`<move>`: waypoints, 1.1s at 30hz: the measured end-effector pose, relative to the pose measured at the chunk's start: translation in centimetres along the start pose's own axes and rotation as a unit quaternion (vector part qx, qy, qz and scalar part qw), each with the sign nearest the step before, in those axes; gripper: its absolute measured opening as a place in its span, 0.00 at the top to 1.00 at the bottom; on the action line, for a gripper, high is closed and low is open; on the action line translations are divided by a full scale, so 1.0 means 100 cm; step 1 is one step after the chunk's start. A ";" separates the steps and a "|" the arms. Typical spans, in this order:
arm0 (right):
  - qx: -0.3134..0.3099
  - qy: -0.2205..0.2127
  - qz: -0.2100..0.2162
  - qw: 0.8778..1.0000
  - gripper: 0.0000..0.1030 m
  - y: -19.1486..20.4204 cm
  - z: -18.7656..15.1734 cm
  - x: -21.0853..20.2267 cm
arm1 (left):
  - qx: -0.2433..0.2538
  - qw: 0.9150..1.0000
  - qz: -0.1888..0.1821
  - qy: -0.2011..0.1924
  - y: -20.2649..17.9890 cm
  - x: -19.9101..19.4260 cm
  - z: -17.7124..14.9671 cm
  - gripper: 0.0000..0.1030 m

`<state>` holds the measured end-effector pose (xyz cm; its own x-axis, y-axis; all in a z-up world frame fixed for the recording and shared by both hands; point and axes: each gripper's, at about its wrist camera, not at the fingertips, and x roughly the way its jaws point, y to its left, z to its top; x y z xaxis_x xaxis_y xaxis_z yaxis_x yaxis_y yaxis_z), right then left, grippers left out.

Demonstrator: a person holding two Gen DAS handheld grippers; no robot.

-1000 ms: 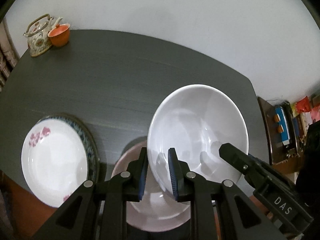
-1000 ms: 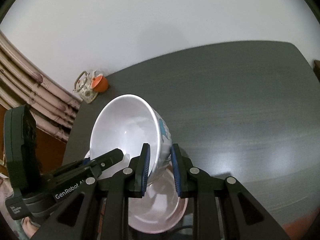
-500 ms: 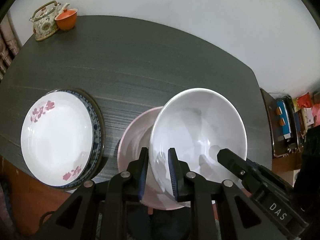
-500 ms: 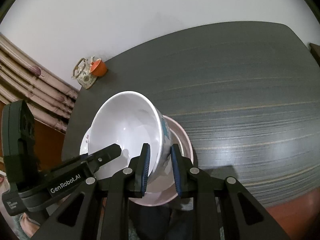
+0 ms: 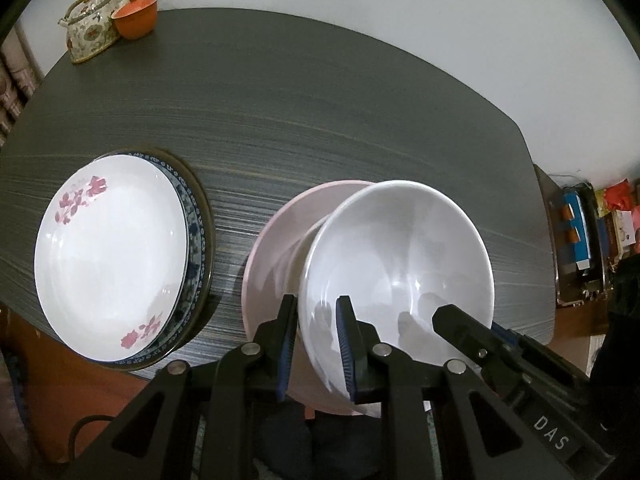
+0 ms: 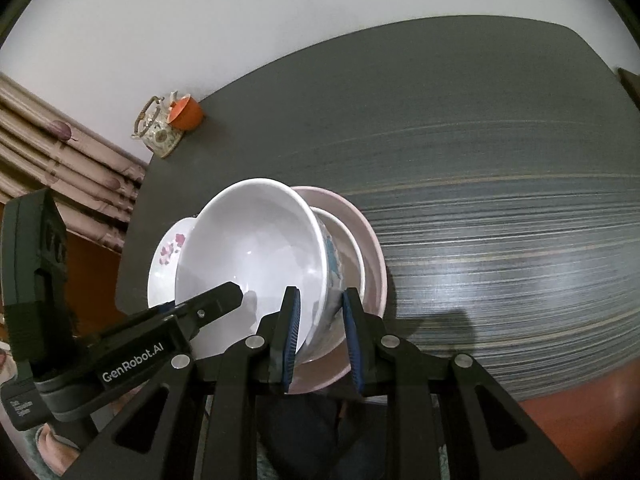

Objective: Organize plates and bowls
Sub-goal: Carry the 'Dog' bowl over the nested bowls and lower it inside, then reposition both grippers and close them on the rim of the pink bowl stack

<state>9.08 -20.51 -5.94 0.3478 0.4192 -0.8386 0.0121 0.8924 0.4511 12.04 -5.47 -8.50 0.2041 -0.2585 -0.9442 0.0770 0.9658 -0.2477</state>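
Note:
Both grippers hold a white bowl with a blue pattern on its outside, tilted low over a pink bowl at the table's near edge. My left gripper is shut on the bowl's near-left rim. My right gripper is shut on the opposite rim, with one pad inside and one outside. A smaller pale bowl's rim shows inside the pink bowl. I cannot tell whether the white bowl touches it. To the left, a flowered white plate lies on a blue-patterned plate.
The dark wood-grain table stretches behind the bowls. A floral teapot and an orange cup stand at its far left corner. A shelf with boxes is beyond the right edge, and a curtain hangs at the left.
Both grippers have carried the white bowl down and toward the near edge, closer over the pink bowl. Both grips have stayed the same.

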 end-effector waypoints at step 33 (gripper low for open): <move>0.002 0.000 -0.003 1.000 0.68 -0.003 -0.008 0.003 | -0.010 1.000 -0.018 -0.008 0.012 -0.008 -0.002 0.68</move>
<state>8.41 -20.48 -6.58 0.3471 0.4134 -0.8418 0.0180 0.8945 0.4467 11.78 -4.13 -8.10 0.2176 -0.2930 -0.9310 0.0641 0.9561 -0.2860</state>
